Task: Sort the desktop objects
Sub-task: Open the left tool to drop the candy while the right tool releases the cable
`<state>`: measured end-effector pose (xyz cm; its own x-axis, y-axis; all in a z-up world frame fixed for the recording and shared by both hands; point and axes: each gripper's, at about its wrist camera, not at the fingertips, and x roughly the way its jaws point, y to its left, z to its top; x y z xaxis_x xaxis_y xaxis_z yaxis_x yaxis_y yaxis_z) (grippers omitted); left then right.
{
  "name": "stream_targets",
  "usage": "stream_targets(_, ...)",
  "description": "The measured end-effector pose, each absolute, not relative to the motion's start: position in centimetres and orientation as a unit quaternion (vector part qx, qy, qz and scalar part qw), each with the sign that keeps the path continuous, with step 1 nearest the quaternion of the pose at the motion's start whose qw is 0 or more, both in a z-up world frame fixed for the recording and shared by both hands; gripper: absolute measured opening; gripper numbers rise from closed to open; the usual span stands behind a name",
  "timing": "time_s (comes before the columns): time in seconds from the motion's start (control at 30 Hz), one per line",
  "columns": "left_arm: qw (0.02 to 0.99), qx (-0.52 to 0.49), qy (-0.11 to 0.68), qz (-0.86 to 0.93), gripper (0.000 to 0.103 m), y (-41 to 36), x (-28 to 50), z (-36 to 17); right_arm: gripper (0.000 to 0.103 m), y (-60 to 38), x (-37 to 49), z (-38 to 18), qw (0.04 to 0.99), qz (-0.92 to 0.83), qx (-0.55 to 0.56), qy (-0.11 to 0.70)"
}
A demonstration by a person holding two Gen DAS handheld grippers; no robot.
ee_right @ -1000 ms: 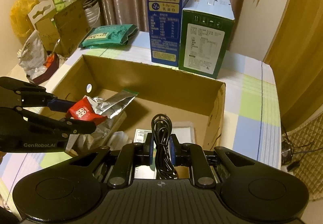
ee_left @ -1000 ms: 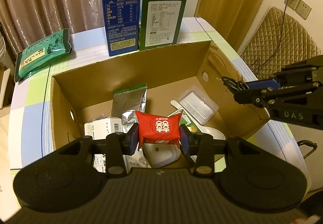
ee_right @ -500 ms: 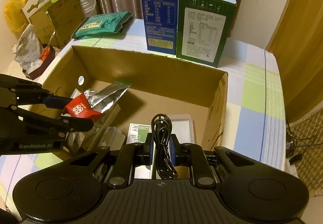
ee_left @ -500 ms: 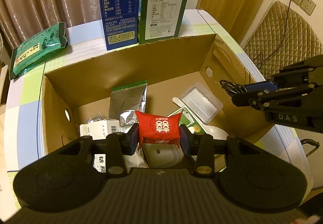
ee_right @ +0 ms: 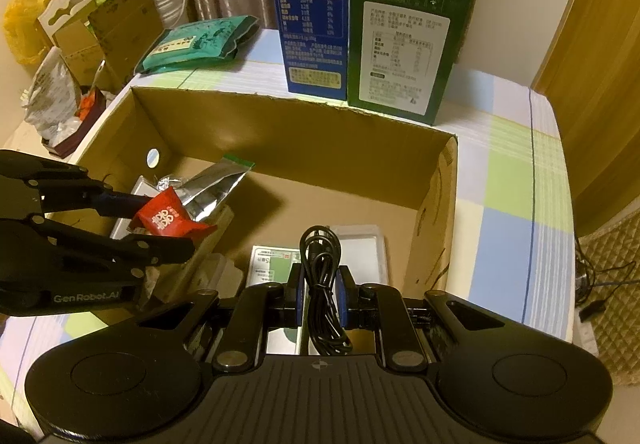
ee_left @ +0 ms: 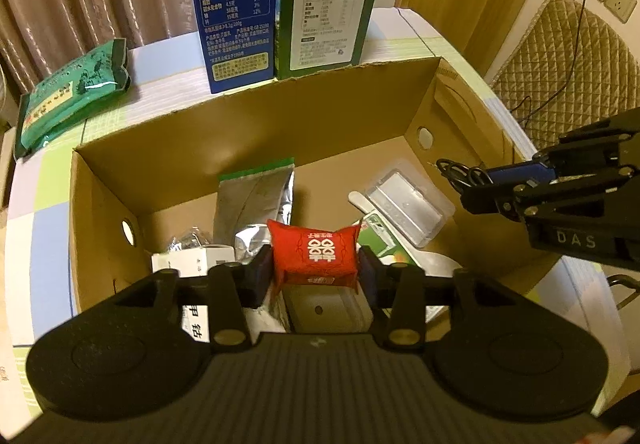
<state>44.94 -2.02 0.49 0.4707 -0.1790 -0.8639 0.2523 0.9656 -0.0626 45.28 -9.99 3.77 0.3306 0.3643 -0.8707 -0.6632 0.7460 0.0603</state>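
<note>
Checkered counter with a cardboard box [ee_left: 256, 131] on it: left gripper [ee_left: 314, 276] over the box, fingers easing open around a light, squishy red packet [ee_left: 314, 256] best held by its sides, while right gripper [ee_right: 320, 298] pinches a floppy black cable [ee_right: 320, 284] mid-coil.

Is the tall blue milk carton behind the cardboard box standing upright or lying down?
Upright. The blue milk carton stands on its base on the table, its printed text reading level, beside the green carton, behind the cardboard box.
</note>
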Motion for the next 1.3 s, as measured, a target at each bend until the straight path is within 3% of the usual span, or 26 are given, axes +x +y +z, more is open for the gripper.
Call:
stream_targets(0.7, 0.862, 0.034, 0.494, -0.112, 0.047, -0.2, 44.6, 0.4, 0.014, -9.4, 45.6, 3.9, 0.805, 0.333, -0.125, 0.475)
stream_targets(0.73, 0.862, 0.033, 0.493, -0.111, 0.047, -0.1, 44.5, 0.4, 0.019, -9.5, 45.8, 4.0, 0.808, 0.333, -0.108, 0.474)
stream_targets(0.77, 0.862, 0.033, 0.493, -0.111, 0.047, 0.0, 44.5, 0.5, 0.031, -9.8, 46.1, 4.2, 0.811, 0.331, -0.092, 0.473)
stream_targets(0.8, 0.863, 0.032, 0.493, -0.110, 0.047, 0.1, 44.4, 0.5, 0.035, -10.0, 46.3, 4.3, 0.813, 0.329, -0.080, 0.473)
stream_targets(1.0, 0.867, 0.028, 0.485, -0.109, 0.047, 0.8, 43.6, 0.7, 0.038, -11.5, 46.4, 4.6, 0.821, 0.313, -0.064, 0.474)
stream_targets(1.13, 0.873, 0.019, 0.476, -0.102, 0.053, 1.3, 42.4, 1.2, 0.052, -12.9, 45.4, 4.7, 0.823, 0.308, -0.056, 0.475)
stream_targets(1.3, 0.885, 0.006, 0.454, -0.097, 0.073, 1.6, 39.8, 2.8, 0.070, -14.5, 43.0, 5.5, 0.826, 0.311, -0.048, 0.468)
